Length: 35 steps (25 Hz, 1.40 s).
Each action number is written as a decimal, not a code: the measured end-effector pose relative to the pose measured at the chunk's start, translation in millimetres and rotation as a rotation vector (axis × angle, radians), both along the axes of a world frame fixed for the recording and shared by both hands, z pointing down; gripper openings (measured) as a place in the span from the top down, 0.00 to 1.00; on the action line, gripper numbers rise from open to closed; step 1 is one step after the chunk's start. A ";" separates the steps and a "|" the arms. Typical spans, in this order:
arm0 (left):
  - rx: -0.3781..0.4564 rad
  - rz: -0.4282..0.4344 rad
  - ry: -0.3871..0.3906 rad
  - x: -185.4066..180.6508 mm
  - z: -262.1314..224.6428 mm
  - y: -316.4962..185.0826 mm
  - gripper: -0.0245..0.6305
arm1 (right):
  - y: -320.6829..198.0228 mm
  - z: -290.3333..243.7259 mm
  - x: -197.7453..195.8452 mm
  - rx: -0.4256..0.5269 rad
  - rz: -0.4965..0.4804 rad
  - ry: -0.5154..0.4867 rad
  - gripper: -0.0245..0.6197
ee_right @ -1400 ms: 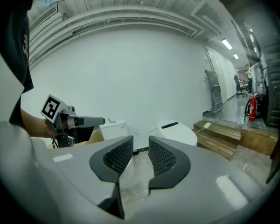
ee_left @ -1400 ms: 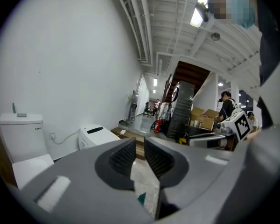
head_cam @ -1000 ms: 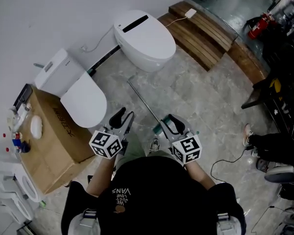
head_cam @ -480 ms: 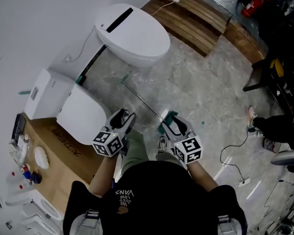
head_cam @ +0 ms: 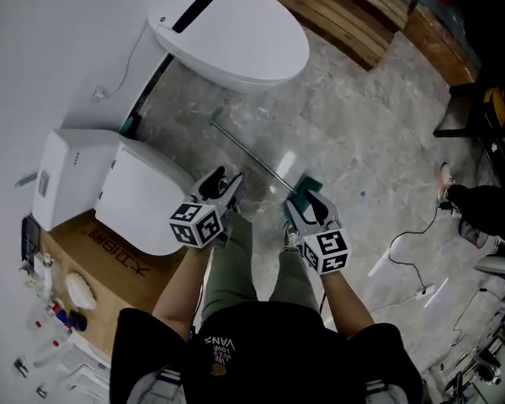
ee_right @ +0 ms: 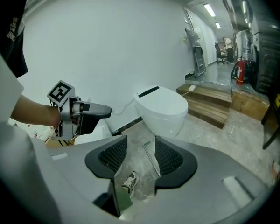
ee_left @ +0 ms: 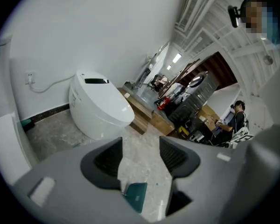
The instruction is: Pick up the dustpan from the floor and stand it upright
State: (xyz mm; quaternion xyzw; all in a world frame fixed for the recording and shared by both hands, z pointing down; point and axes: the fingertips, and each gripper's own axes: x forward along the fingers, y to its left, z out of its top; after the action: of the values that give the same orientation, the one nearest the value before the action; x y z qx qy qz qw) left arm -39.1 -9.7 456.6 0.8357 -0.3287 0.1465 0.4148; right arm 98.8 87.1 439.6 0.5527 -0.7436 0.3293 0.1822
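Grey veined stone floor (head_cam: 362,133). The dustpan (head_cam: 308,183) lies flat on it near the middle of the head view. Its teal pan sits just ahead of the right gripper (head_cam: 305,203), and its thin metal handle (head_cam: 248,154) runs off toward 11 o'clock. The handle's far end is near the foot of a white toilet (head_cam: 236,32) at 12 o'clock.

Right gripper: jaws spread wide with nothing between the pads. In its own view the handle (ee_right: 151,160) shows through the gap, and a sneaker (ee_right: 129,181) is on the floor at 6 o'clock.

Left gripper (head_cam: 223,183): jaws also wide and empty. It hangs clear of the dustpan, at about 9 o'clock from the pan. In its own view the teal pan (ee_left: 136,196) sits at 6 o'clock, below the gap.

Writing: the black shirt (head_cam: 236,352) reads "VANS", upside down from the head camera. Each marker cube (head_cam: 196,224) carries black-and-white squares. The cardboard box (head_cam: 109,263) at 8 o'clock has dark lettering I cannot read.

Containers: a second white toilet (head_cam: 139,196) stands on top of the box, and the box's inside is not visible. Small bottles (head_cam: 57,314) stand at 8 o'clock by the frame edge. A wooden platform (head_cam: 362,23) is at 1 o'clock.
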 end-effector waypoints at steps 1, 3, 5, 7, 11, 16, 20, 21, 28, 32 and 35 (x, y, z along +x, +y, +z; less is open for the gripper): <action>-0.012 0.001 -0.002 -0.1 12.7 -6.4 0.55 | -6.2 12.6 0.3 -0.012 0.009 0.002 0.71; -0.041 0.002 -0.008 -1.2 39.0 -18.8 0.55 | -18.0 38.4 1.4 -0.036 0.027 0.004 0.71; -0.067 0.000 -0.017 -4.8 65.4 -29.9 0.55 | -27.3 63.2 1.7 -0.057 0.036 0.007 0.71; -0.083 -0.001 -0.028 -8.8 91.9 -42.1 0.55 | -35.5 87.3 2.1 -0.074 0.036 0.015 0.71; -0.105 0.005 -0.056 -13.3 147.4 -64.4 0.55 | -44.0 137.9 2.7 -0.121 0.023 0.031 0.71; -0.173 -0.004 -0.079 -14.9 224.6 -80.5 0.55 | -48.0 208.8 2.4 -0.183 0.030 0.034 0.71; -0.207 0.010 -0.119 -19.0 281.4 -72.5 0.55 | -42.0 266.8 2.3 -0.242 0.062 0.012 0.71; -0.206 0.020 -0.128 -20.1 294.4 -70.0 0.55 | -40.6 280.9 2.7 -0.250 0.066 0.010 0.71; -0.287 0.001 -0.179 -38.3 384.1 -66.9 0.55 | -37.0 375.1 11.3 -0.324 0.051 0.053 0.71; -0.319 0.009 -0.205 -45.7 427.2 -68.9 0.55 | -34.3 419.5 9.7 -0.359 0.018 0.079 0.71; -0.339 0.008 -0.209 -48.4 453.1 -73.8 0.55 | -31.1 446.8 4.2 -0.381 0.004 0.090 0.71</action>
State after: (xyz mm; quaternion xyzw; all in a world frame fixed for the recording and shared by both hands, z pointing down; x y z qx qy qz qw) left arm -87.5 -83.5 909.7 0.7353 -0.3374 0.2874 0.5127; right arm 103.1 56.0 886.4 0.5239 -0.6578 0.4394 0.3158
